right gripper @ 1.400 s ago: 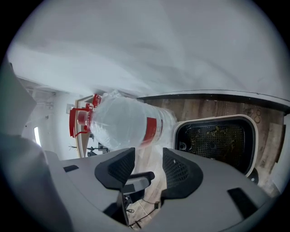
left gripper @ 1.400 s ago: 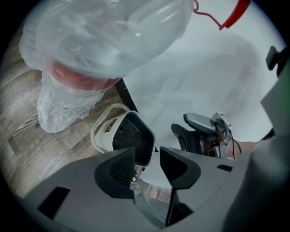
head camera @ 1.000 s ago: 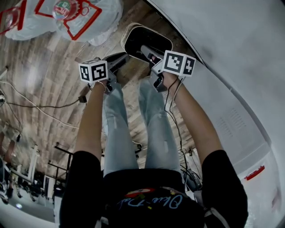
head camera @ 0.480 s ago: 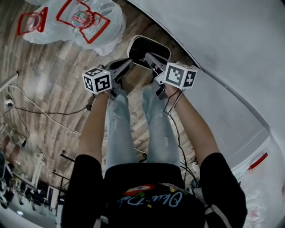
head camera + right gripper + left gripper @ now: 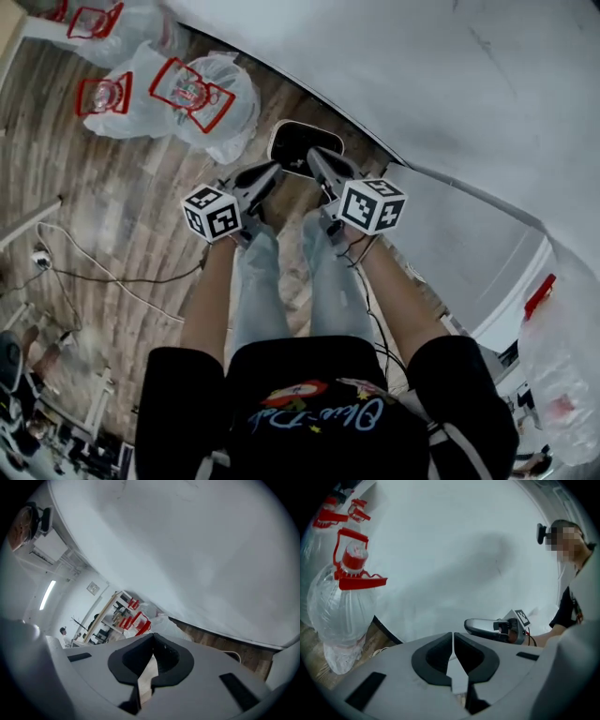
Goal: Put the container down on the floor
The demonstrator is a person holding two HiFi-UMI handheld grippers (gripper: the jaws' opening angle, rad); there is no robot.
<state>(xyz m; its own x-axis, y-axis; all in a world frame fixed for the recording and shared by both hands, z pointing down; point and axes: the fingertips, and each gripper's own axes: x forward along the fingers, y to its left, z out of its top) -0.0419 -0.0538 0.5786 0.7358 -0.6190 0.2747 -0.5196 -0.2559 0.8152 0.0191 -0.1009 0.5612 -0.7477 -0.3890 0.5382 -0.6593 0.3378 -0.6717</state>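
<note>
Change: the left gripper (image 5: 273, 172) and the right gripper (image 5: 315, 156) are now raised off the container (image 5: 298, 142), whose rim they met a second ago.
Container: upright on the wooden floor (image 5: 112, 216) beside the white wall (image 5: 422, 75).
Jaws: both pairs pressed together, nothing between them.
Head view only: the container.
Left gripper view only: a water jug (image 5: 340, 604) close up.
Covered: the container's near rim, by the right gripper's tip.

Ahead of both claws: white wall (image 5: 450, 84), blocking forward travel.
Below the left gripper (image 5: 274, 172) and right gripper (image 5: 315, 157): container (image 5: 298, 141) on the wooden floor (image 5: 122, 206).
Left of left claw: bare floor, then water bottles (image 5: 202, 98).
Behind-left: floor cable (image 5: 103, 272).
Between the claws: a narrow free gap.
</note>
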